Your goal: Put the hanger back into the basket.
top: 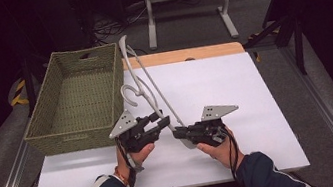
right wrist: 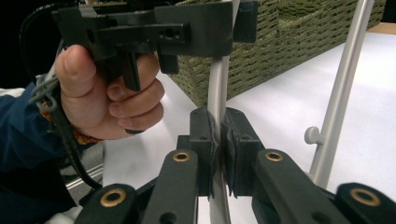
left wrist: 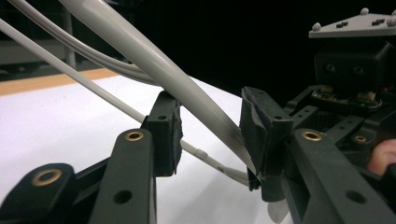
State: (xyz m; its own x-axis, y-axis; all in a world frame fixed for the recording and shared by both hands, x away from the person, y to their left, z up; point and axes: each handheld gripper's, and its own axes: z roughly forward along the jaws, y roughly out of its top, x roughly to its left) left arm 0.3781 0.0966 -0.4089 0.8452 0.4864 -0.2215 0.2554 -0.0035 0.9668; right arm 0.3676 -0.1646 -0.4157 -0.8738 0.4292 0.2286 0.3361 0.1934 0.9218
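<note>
Hanger (top: 144, 79) held above the counter's near-left part, long axis slanting toward the basket (top: 77, 100). Right gripper (top: 180, 133) jaws clamp its low end; left gripper (top: 161, 122) jaws gape around the arm.

high view: above, looks forward-down on surface (top: 214, 86) | gripper views: close along own fingers | shared: hanger (top: 145, 84), basket (top: 76, 95)

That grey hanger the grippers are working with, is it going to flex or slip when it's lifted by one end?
The hanger looks like thin moulded plastic, so probably light and fairly stiff, with some flex in its slender bar. Its smooth, glossy arm may slip or pivot in the right gripper, which pinches it near one end. The left gripper stands open around the arm, giving little support.
</note>
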